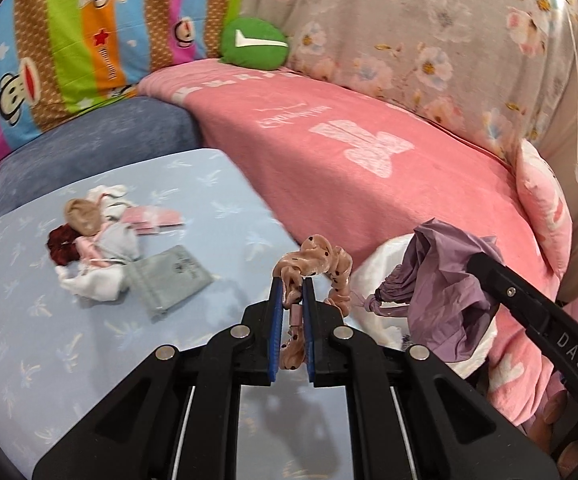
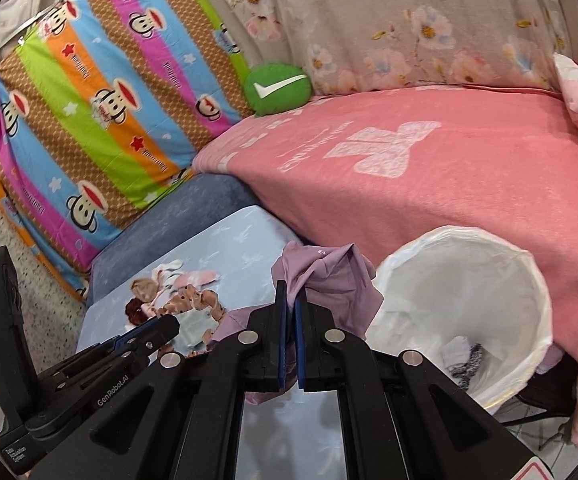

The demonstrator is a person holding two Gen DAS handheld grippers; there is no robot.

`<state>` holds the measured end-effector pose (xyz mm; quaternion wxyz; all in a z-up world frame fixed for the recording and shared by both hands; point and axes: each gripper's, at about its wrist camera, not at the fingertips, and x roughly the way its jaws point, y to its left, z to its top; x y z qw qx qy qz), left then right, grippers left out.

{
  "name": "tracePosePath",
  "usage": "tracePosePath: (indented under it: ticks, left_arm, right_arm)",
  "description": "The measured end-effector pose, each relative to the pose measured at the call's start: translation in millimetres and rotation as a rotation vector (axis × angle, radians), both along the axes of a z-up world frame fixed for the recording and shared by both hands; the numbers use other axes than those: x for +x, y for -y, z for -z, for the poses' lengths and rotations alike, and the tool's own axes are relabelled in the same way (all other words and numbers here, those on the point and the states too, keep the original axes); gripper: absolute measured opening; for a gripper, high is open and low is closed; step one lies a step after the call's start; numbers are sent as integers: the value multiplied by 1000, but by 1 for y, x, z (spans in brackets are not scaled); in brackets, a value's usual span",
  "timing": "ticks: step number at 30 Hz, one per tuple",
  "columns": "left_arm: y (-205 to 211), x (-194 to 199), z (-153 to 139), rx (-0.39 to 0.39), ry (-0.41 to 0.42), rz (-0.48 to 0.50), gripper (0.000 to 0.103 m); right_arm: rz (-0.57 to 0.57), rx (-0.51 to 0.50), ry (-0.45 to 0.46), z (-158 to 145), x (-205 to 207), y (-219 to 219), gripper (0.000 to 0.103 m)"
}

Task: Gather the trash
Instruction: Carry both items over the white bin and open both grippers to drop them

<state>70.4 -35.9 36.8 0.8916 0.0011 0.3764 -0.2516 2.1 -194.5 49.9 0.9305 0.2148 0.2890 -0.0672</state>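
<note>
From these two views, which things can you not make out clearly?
- Bin contents: in the right wrist view only a small white and grey scrap shows; the liner and the right gripper hide the rest.
- Pile on the blue sheet: blurred in the left wrist view, items not separable.
- Booklet text: too small.
- Purple cloth: its lower part is hidden behind the left gripper holding the scrunchie.

two grippers are in view: the left gripper (image 1: 292,292) with one tan polka-dot scrunchie (image 1: 317,264) between its pads, the right gripper (image 2: 291,300) with one purple cloth (image 2: 329,280). there is one white-lined bin (image 2: 529,264), one grey booklet (image 1: 171,278), one dark red scrunchie (image 1: 59,242) and one green check-mark cushion (image 2: 277,90). the small heap (image 1: 97,248) on the light blue surface is too tangled to count.
</note>
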Motion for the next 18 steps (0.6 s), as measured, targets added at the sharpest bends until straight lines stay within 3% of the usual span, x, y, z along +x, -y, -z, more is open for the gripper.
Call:
tracePosePath:
  ticks: [9,18]
  left_arm:
    - [73,-8,4,19,-7,130,10]
    - [118,-15,13,41,-23,211,11]
  right_arm:
    - [101,20,-8,8,-21,61,5]
    - [158,38,-24,20,-32,101,5]
